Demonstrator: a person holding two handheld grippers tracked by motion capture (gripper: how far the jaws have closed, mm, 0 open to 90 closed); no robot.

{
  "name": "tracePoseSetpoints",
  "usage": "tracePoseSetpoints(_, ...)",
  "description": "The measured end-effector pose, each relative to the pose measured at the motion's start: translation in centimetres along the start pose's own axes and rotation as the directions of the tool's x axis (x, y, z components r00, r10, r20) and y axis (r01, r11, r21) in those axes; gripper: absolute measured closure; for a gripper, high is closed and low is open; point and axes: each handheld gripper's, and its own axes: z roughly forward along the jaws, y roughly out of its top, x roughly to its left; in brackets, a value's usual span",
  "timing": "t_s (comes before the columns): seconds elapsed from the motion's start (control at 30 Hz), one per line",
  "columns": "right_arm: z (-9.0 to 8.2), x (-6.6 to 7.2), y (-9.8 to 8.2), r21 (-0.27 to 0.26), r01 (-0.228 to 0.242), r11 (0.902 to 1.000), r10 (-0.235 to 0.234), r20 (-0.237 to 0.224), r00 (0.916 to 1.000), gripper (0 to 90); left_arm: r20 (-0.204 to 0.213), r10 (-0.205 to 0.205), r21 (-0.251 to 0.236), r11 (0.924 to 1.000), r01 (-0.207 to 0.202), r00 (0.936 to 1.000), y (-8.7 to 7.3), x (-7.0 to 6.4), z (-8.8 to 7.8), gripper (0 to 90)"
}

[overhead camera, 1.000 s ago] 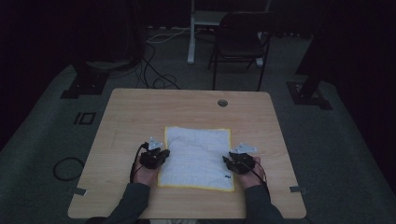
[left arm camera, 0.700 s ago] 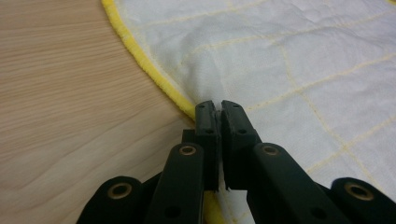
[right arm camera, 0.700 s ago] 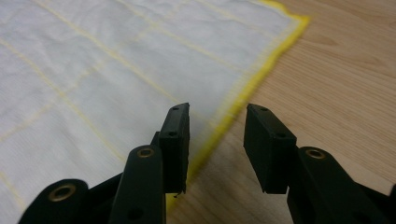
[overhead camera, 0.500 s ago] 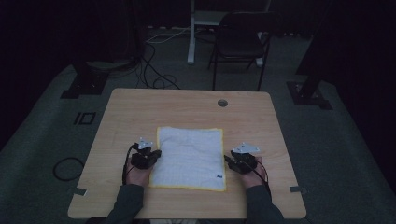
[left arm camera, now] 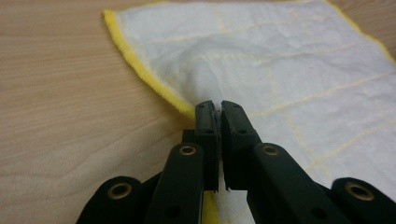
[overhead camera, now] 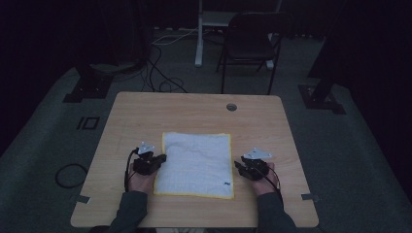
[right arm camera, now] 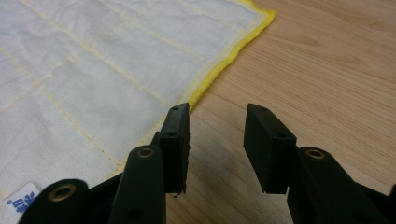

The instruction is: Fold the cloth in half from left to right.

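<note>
On the desk (overhead camera: 145, 116), toward its near edge and about midway between its left and right edges, lies one white cloth (overhead camera: 197, 162) with a yellow hem, spread flat. Two grippers work at it, one per side. Left gripper (left arm camera: 217, 106): jaws pinched together on the cloth's left hem, a small fold raised between the pads. Right gripper (right arm camera: 217, 116): jaws apart, nothing held, over bare wood just beside the right hem. One round hole (overhead camera: 231, 107) near the far edge

Bare counter (overhead camera: 145, 111) lies open all around the flat cloth (overhead camera: 197, 162); a chair (overhead camera: 250, 43) stands beyond the far edge.
</note>
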Motion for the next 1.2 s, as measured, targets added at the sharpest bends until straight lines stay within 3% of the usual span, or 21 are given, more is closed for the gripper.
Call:
tracePoseSetpoints(0.5,0.2,0.1,0.0,0.007,0.009,0.9999,-0.009,-0.002,1.0000,60.8,0.052,0.081,-0.055,0.9954,-0.078,0.9953,1.3,-2.1,-1.1,86.6)
tracePoseSetpoints(1.2,0.0,0.1,0.1,-0.002,0.006,1.0000,-0.006,-0.008,0.9999,60.9,0.108,0.119,-0.101,0.9890,-0.108,0.9870,3.2,-3.6,-1.6,86.7)
